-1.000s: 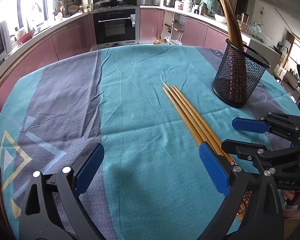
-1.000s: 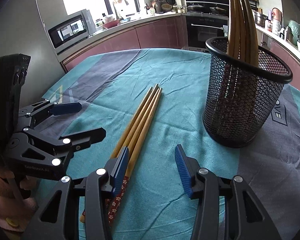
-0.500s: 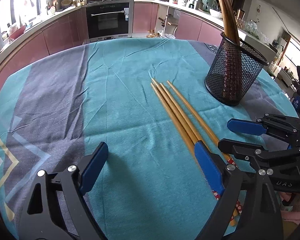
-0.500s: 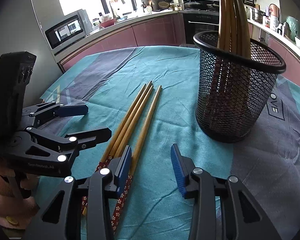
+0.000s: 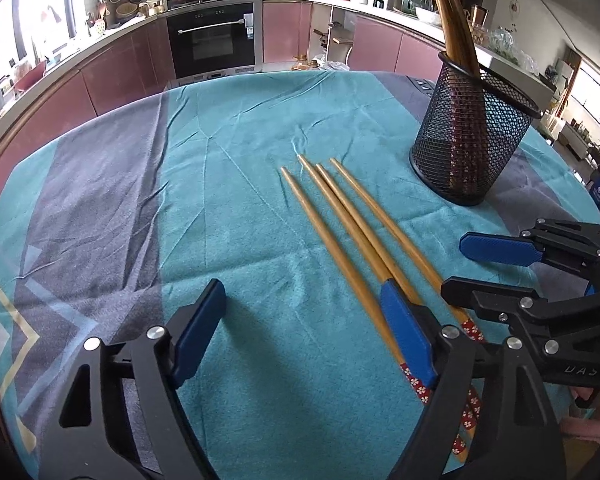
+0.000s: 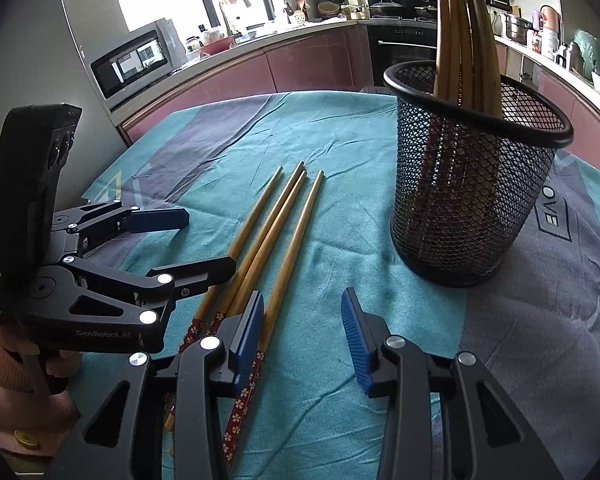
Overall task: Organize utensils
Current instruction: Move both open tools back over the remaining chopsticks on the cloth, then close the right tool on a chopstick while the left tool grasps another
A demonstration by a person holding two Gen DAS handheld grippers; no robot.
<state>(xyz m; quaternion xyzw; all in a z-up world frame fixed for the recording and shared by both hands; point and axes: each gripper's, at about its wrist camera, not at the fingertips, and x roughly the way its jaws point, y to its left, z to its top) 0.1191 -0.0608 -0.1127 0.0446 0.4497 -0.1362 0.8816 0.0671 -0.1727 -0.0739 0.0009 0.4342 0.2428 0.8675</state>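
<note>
Four chopsticks (image 5: 364,236) lie lengthwise ahead; the closing left claw (image 5: 304,332) and right claw (image 6: 302,336) gape, empty, astride the handles.

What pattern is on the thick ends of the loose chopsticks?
Red with small white flowers on the chopsticks, clearest in the right wrist view.

Four loose chopsticks (image 5: 352,232), one mesh holder (image 5: 470,140), two tongs.

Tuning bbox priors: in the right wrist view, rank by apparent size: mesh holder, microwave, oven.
1. mesh holder, largest, though it sits nearest the camera, which inflates it.
2. microwave.
3. oven, about the microwave's size, partly hidden behind the holder; that order is unsure.
</note>
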